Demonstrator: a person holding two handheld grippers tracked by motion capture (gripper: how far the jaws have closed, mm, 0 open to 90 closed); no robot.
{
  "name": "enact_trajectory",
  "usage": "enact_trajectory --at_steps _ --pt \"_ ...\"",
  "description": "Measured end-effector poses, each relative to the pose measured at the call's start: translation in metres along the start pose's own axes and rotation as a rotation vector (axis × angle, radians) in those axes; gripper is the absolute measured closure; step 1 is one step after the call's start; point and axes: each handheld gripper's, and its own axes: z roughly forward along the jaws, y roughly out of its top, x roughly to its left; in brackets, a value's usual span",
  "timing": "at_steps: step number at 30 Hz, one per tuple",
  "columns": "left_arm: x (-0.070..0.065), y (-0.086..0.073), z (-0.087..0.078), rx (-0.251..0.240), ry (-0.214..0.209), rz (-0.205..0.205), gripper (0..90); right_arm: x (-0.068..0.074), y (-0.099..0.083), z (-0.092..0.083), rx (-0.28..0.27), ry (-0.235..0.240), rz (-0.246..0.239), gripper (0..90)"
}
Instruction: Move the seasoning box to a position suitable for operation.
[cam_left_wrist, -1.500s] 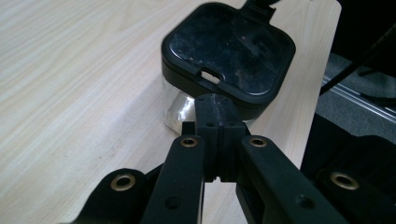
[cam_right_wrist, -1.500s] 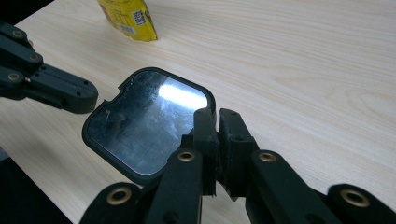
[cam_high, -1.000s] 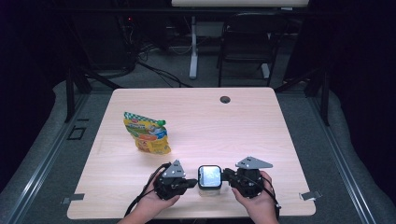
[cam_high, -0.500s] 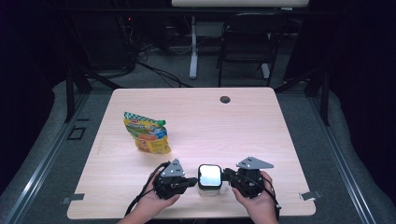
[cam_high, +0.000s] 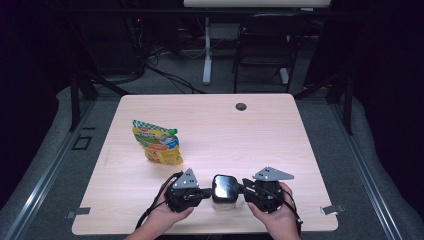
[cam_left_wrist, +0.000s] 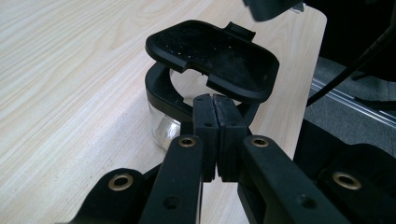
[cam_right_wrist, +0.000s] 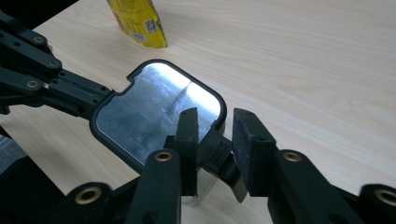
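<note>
Container (cam_high: 224, 192), clear-walled with a black rim and a hinged black lid (cam_left_wrist: 212, 58): stands near the front edge of the wooden table (cam_high: 280, 135), directly between the two grippers. In the left gripper view the lid is raised off the rim at a slant, its dark underside showing; in the right gripper view its glossy top reflects light.

Left gripper (cam_high: 202, 190): held in the person's left hand (cam_high: 167, 217), jaws pointing toward the container. Jaws drawn fully together, pads face to face, with their tips at the container's black rim below the hinge side of the lid; whether a thin edge is pinched between them cannot be told.

Right gripper (cam_high: 245, 186): held in the person's right hand (cam_high: 272, 217), on the container's opposite side. Jaws have just been opening and now stand part-way apart. The lid's ribbed black latch tab (cam_right_wrist: 215, 151) lies between the pads, with a gap visible on the far pad's side.

Snack pouch (cam_high: 156, 143), yellow with printed label: lies on the table beyond the left gripper, well apart from the container.
</note>
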Motion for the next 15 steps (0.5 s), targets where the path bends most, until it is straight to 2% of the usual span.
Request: enact_trajectory --at_steps 4,5,6,7,10,11,15 --pt "0.000 0.001 0.000 -0.008 0.000 0.000 88.7 0.004 -0.001 -0.008 -0.025 0.017 0.003 65.4" --pt "-0.001 0.001 0.000 -0.010 0.000 0.000 88.7 0.008 -0.006 -0.009 -0.034 0.026 -0.025 59.8" --pt "-0.001 0.002 0.000 -0.014 -0.001 0.002 88.7 0.008 -0.006 -0.009 -0.034 0.026 -0.025 59.8" --pt "-0.001 0.002 0.000 -0.009 -0.001 0.005 88.7 0.011 -0.011 -0.008 -0.030 0.035 -0.067 54.5" --pt "-0.001 0.004 0.000 -0.011 -0.003 0.004 88.6 0.013 -0.014 -0.005 -0.017 0.031 -0.084 50.0" --pt "-0.001 0.004 0.000 -0.013 -0.004 0.003 88.5 0.015 -0.017 -0.003 -0.024 0.047 -0.075 47.5" --pt "-0.002 0.005 0.000 -0.014 -0.003 0.003 88.5 0.018 -0.020 0.001 -0.028 0.049 -0.094 44.7"
